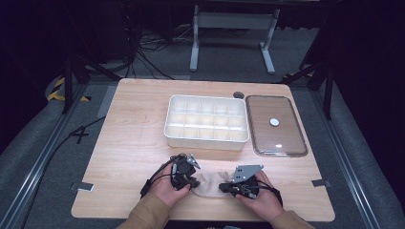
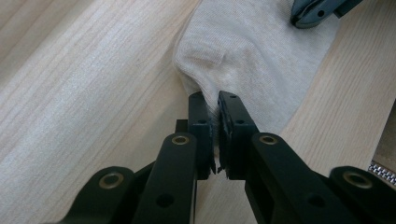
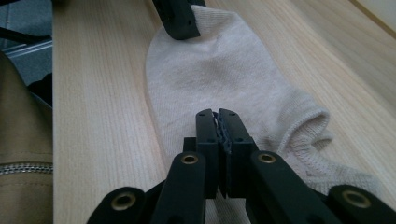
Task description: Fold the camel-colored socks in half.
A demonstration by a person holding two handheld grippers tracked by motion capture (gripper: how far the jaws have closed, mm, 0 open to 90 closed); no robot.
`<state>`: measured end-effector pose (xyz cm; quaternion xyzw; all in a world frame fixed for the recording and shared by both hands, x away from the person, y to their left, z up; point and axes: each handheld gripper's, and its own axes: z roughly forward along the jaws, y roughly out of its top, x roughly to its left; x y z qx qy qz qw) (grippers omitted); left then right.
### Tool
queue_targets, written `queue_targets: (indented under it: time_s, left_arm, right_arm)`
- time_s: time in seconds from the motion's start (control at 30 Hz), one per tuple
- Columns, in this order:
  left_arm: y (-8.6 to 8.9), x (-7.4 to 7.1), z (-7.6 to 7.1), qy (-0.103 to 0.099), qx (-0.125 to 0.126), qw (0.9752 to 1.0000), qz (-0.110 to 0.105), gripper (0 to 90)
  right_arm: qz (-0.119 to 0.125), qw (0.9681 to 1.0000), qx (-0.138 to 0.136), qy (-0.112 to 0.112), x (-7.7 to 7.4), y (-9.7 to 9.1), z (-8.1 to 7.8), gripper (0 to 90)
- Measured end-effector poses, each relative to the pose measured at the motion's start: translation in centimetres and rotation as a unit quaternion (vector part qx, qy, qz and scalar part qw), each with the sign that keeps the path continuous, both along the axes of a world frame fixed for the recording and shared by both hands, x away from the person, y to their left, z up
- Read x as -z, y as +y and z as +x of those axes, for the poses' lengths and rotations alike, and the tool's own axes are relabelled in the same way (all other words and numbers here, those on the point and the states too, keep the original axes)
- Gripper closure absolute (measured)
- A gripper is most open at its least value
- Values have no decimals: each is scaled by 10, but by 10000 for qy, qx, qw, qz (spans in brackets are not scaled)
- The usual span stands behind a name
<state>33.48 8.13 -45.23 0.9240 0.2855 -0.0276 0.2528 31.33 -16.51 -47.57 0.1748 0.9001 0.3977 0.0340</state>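
Observation:
A beige ankle sock (image 1: 208, 185) lies flat on the wooden table near its front edge, between my two hands. My left gripper (image 1: 193, 183) is at the sock's left end. In the left gripper view its jaws (image 2: 214, 100) are shut on a raised fold of the sock (image 2: 252, 51). My right gripper (image 1: 222, 187) is at the sock's right end. In the right gripper view its jaws (image 3: 217, 114) are shut on the sock (image 3: 219, 70) near the cuff opening. The left gripper's tip (image 3: 180, 21) pins the far end there.
A white tray (image 1: 205, 142) with several compartments stands mid-table beyond the sock. To the tray's right lies a clear lid (image 1: 282, 138) with a white knob. A tan sleeve (image 3: 18, 140) is at the table's front edge.

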Motion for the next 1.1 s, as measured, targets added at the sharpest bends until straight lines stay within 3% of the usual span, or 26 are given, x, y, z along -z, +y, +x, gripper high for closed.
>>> queue_targets:
  time_s: [0.17,0.3,0.43,0.53,0.83,1.1]
  left_arm:
    - [2,-7,0,4,39,9999,-96,849]
    - [6,-15,1,14,55,9999,-123,849]
    - [9,-20,4,47,53,9997,-215,849]
    - [7,-22,4,42,54,9998,-201,849]
    - [-6,-33,1,-182,194,9988,-399,849]
    - [-12,-39,3,-202,273,9964,-772,849]
  right_arm:
    - [87,10000,32,-35,-7,-8,-1,884]
    - [81,9996,261,-91,-13,-25,2,891]
    - [-5,9990,455,39,-10,-39,5,887]
    - [19,9988,438,195,-2,-40,6,892]
    - [65,9990,397,169,0,-34,3,894]
    - [215,9989,360,232,3,-29,2,893]
